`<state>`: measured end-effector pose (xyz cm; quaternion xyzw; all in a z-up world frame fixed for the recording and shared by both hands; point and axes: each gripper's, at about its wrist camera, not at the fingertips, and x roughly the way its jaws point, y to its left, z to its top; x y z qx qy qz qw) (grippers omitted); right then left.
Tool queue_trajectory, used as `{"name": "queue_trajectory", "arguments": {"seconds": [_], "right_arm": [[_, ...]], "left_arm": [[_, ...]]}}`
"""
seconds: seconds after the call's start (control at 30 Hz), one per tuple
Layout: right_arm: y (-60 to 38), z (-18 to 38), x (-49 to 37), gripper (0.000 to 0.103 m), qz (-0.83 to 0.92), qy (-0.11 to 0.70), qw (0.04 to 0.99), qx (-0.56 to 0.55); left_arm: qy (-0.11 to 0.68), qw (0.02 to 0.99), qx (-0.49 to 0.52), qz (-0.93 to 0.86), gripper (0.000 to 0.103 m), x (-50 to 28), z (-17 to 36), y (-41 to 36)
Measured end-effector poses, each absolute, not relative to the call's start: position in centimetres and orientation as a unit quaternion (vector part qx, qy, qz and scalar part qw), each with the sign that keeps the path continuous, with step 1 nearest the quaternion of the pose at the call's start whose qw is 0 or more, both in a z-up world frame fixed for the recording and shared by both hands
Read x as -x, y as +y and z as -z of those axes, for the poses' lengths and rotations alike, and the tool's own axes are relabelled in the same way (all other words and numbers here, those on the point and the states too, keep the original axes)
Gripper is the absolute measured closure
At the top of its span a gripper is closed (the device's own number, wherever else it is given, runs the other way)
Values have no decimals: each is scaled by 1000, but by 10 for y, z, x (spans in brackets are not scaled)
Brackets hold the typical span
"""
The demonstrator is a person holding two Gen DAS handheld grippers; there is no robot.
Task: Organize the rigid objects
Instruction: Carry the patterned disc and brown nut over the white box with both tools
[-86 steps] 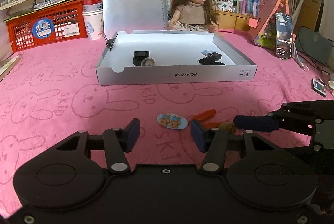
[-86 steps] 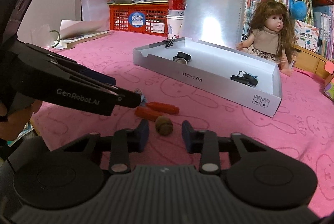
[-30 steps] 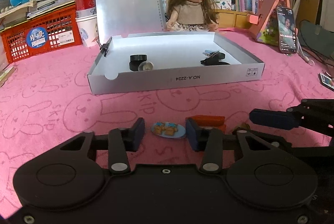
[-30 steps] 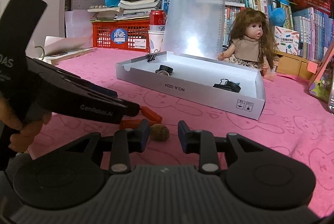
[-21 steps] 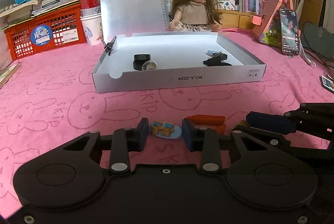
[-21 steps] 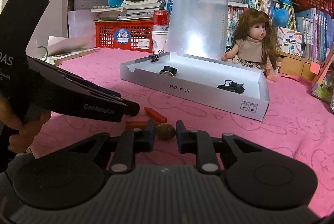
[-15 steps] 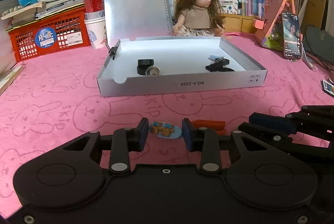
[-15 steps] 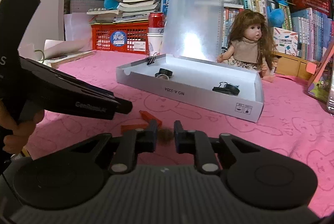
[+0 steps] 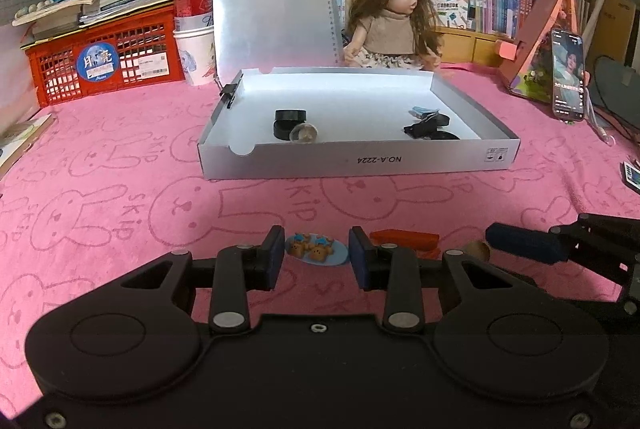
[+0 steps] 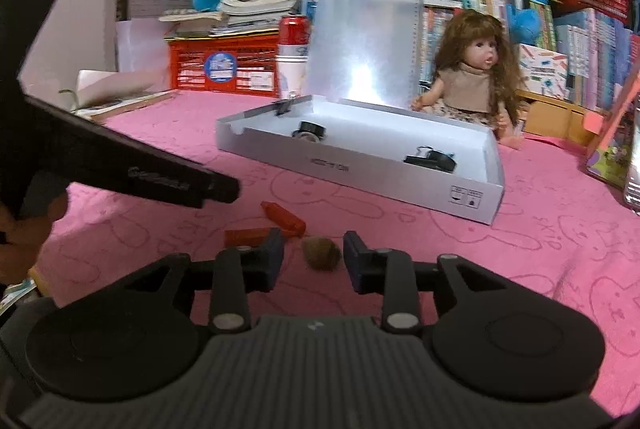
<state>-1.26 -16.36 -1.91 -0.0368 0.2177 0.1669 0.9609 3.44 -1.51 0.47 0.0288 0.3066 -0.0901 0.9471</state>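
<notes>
A small blue plate with cookie figures point(image 9: 318, 249) lies on the pink cloth between the pads of my left gripper point(image 9: 317, 258), which is closed around it at plate width. A brown nut point(image 10: 321, 253) lies on the cloth between the fingers of my right gripper point(image 10: 314, 257), which is open with gaps on both sides. Orange-handled pliers point(image 10: 282, 221) lie just left of the nut; they also show in the left wrist view point(image 9: 404, 239). The open white box point(image 9: 360, 161) holds a black round case point(image 9: 289, 122) and black binder clips point(image 9: 428, 125).
A doll point(image 9: 394, 17) sits behind the box. A red basket point(image 9: 100, 61) with books, a can and paper cups point(image 9: 194, 29) stand back left. A phone on a pink stand point(image 9: 566, 73) is at the right. Pink cloth covers the table.
My right gripper closed on the nut, then opened again; the nut now lies free between its fingers. My left gripper narrowed onto the small plate and stays there.
</notes>
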Motion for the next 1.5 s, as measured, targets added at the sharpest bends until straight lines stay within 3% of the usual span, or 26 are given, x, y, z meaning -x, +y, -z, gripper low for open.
{"name": "queue_trajectory", "arguments": {"seconds": [0.13,0.2,0.27,1.5], "right_arm": [[-166,22,5,50,-158,236,958,25],[-166,22,6,67,-161,237,958,28],[-164,22,8,76,-165,237,957,31],[-191,-14,-42,76,-107,250,962,-33]], "left_arm": [[306,947,-29,88,70,-35,-4,-15],[306,948,-29,85,70,-35,-4,-15],[307,948,-28,83,70,-36,-4,-15],[317,947,-2,44,70,-96,-32,-32]]}}
